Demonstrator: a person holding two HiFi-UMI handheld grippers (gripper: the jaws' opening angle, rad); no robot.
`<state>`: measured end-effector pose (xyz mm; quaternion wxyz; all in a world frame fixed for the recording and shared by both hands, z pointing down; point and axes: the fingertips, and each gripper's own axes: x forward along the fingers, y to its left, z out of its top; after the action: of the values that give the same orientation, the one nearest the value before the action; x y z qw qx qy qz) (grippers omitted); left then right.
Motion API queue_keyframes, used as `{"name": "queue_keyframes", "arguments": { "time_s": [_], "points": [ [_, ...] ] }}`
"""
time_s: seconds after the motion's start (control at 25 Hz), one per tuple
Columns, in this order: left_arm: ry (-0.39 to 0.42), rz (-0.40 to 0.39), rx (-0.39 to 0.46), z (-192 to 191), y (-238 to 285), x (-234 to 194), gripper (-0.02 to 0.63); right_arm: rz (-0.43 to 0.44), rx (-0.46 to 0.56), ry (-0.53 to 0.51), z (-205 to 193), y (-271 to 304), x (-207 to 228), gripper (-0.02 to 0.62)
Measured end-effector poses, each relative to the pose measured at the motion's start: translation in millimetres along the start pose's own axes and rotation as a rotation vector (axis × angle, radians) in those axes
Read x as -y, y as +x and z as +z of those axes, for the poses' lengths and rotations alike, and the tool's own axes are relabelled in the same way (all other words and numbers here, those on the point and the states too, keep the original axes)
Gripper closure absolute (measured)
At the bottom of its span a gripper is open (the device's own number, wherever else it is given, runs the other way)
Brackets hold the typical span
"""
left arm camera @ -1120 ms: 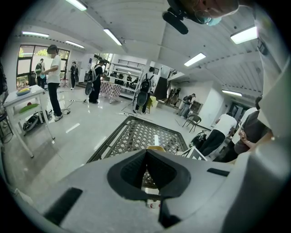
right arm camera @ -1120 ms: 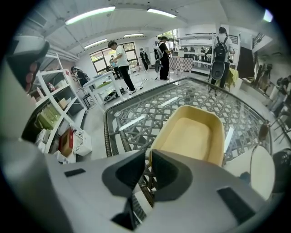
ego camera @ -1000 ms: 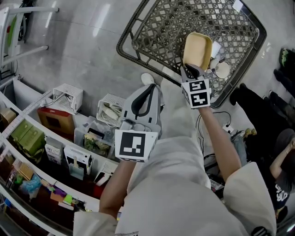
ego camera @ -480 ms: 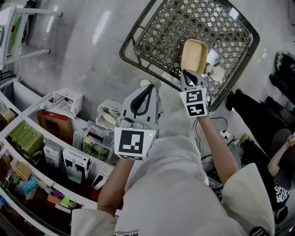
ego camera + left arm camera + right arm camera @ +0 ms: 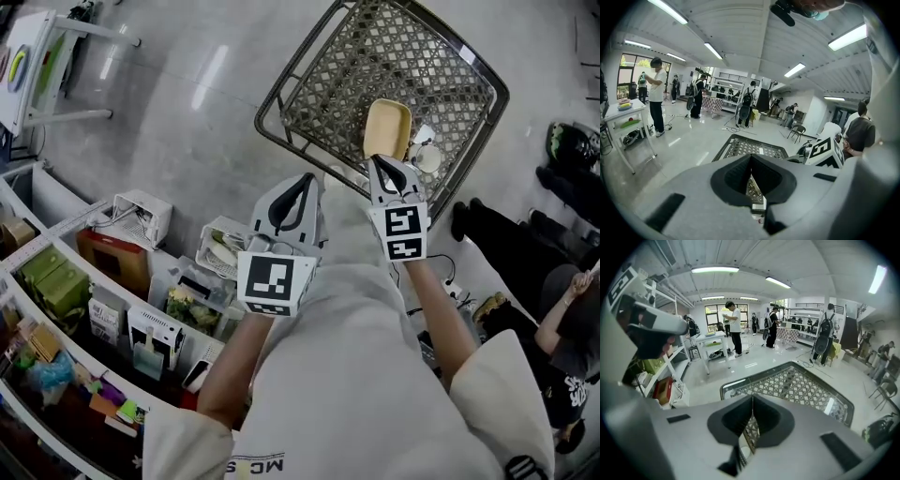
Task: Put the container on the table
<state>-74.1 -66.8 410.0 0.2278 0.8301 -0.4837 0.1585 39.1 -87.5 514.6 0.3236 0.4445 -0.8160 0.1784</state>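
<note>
1. Far out to the left of the left gripper (image 5: 298, 183), curved shelves (image 5: 66, 291) carry boxes and small goods. White crates (image 5: 141, 211) sit on the floor in front of them. Neither gripper touches any of this.
2. The left gripper is held up beside its partner with its jaws pressed together and nothing between them. Its own view shows only mesh through the slit. It looks parked as the spare hand, kept out of the load's way.
3. Just to its right, the right gripper (image 5: 382, 164) is clamped on the near rim of the yellow container (image 5: 387, 128). This shallow oblong dish sticks out ahead of the jaws, tipped up on its edge. A pinch on the rim probably suits it, since the thin wall fits between the jaws and the dish looks light enough to hang from one side.
4. The container is directly beyond those jaws, over the near corner of the wire basket (image 5: 375, 56). I cannot tell whether it is above the rim. Slightly right of the jaws, white cups (image 5: 427, 155) lie in the basket.
5. The basket stands on a glossy pale floor (image 5: 169, 112) in a large hall with strip lights, where several people stand. A white table (image 5: 712, 337) stands well apart, ahead and left of the right gripper. It seems a likely place to set the dish down, so the carry there looks not yet made.
</note>
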Motion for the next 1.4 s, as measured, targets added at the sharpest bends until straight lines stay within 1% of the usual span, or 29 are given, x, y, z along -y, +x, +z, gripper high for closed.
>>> {"name": "queue_keyframes", "arguments": {
  "time_s": [0.24,0.44,0.6,0.72,0.8,0.92,1.12,1.2,1.32,1.4],
  "points": [
    [0.032,-0.007,0.041,24.1,-13.5,0.3,0.581,-0.026,0.095,0.018,43.5,-40.2,-3.6,0.574],
    [0.034,-0.006,0.084,44.5,-22.4,-1.6,0.582,-0.044,0.188,0.025,73.4,-72.6,-3.7,0.574],
    [0.047,-0.025,0.112,57.5,-30.2,3.7,0.581,-0.066,0.256,0.022,96.6,-100.6,2.0,0.574],
    [0.037,-0.04,0.119,61.7,-34.0,5.3,0.583,-0.077,0.313,0.036,117.0,-123.0,4.9,0.574],
    [0.03,-0.039,0.128,64.9,-34.8,3.6,0.583,-0.088,0.35,0.039,128.7,-136.3,6.4,0.574],
    [0.041,-0.035,0.158,76.6,-37.4,2.1,0.583,-0.096,0.402,0.028,143.4,-152.6,7.2,0.574],
    [0.062,-0.037,0.197,94.6,-46.6,6.0,0.583,-0.086,0.452,0.024,152.1,-177.2,8.0,0.574],
    [0.062,-0.027,0.202,97.1,-47.8,3.0,0.581,-0.087,0.445,0.018,148.2,-176.7,9.2,0.574],
    [0.067,-0.018,0.197,96.0,-49.3,1.0,0.581,-0.075,0.434,0.062,139.2,-170.8,10.4,0.574],
    [0.073,-0.02,0.196,94.6,-51.0,2.8,0.581,-0.074,0.437,0.072,136.8,-170.0,9.4,0.574]
  ]
}}
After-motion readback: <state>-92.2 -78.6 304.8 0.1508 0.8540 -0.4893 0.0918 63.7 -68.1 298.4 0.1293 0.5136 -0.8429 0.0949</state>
